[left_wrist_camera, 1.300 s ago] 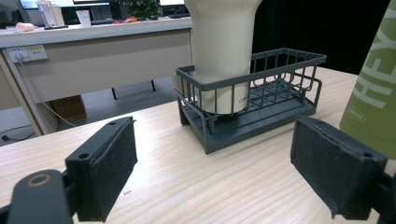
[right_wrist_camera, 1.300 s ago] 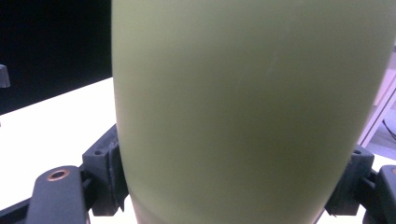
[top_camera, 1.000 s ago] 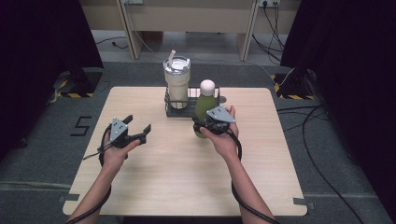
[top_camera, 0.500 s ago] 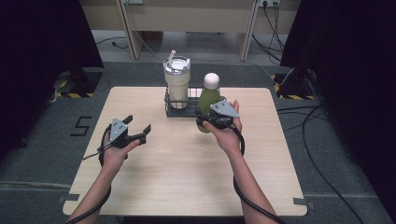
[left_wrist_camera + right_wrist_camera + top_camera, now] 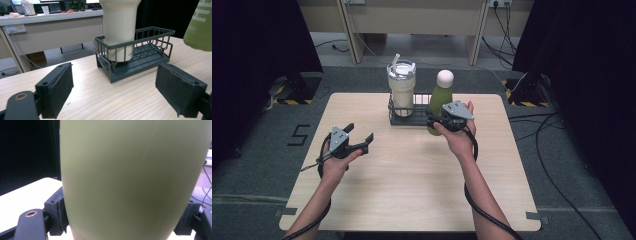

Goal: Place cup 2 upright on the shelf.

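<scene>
A pale wooden desk (image 5: pixel 412 185) carries a wire basket (image 5: pixel 404 116) near its far edge. The right claw (image 5: pixel 437 121) is clamped on a green bottle (image 5: pixel 439 100), raised beside the basket. The left claw (image 5: pixel 362 141) hovers with jaws apart near the left edge.

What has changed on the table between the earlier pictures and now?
The right gripper, shut on the green bottle, has lifted it higher beside the wire basket. The left gripper, the cream tumbler in the basket and the table stayed put.
</scene>
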`<state>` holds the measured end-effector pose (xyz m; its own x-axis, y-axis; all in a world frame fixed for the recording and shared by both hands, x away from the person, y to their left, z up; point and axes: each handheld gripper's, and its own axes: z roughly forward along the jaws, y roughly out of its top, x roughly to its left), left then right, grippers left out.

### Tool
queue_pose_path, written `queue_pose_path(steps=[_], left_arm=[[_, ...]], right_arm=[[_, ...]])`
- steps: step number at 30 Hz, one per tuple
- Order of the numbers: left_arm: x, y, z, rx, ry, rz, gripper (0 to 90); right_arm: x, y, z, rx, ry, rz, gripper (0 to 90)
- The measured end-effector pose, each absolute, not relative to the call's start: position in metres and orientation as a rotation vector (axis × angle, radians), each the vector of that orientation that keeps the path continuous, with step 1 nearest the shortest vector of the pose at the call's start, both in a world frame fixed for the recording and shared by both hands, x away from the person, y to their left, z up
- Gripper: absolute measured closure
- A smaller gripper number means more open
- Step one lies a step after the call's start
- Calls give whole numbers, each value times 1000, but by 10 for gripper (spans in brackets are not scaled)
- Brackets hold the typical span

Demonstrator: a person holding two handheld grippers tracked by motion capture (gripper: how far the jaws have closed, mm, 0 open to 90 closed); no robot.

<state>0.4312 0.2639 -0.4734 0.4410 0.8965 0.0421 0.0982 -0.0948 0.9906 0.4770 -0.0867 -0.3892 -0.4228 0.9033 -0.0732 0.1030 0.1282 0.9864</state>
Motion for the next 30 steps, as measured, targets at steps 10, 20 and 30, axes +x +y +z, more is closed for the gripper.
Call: queue_pose_path(steps=[10,20,30], left_arm=[[431,264,-473,1524,911,855,139],[431,265,-473,1522,913,852,139],[431,265,-472,1520,911,855,139]], right_arm=[[485,-90,-383,1002,1653,1358,206],[492,-91,-377,1006,1645,1346,206],[501,-88,-372,1004,1641,1344,206]])
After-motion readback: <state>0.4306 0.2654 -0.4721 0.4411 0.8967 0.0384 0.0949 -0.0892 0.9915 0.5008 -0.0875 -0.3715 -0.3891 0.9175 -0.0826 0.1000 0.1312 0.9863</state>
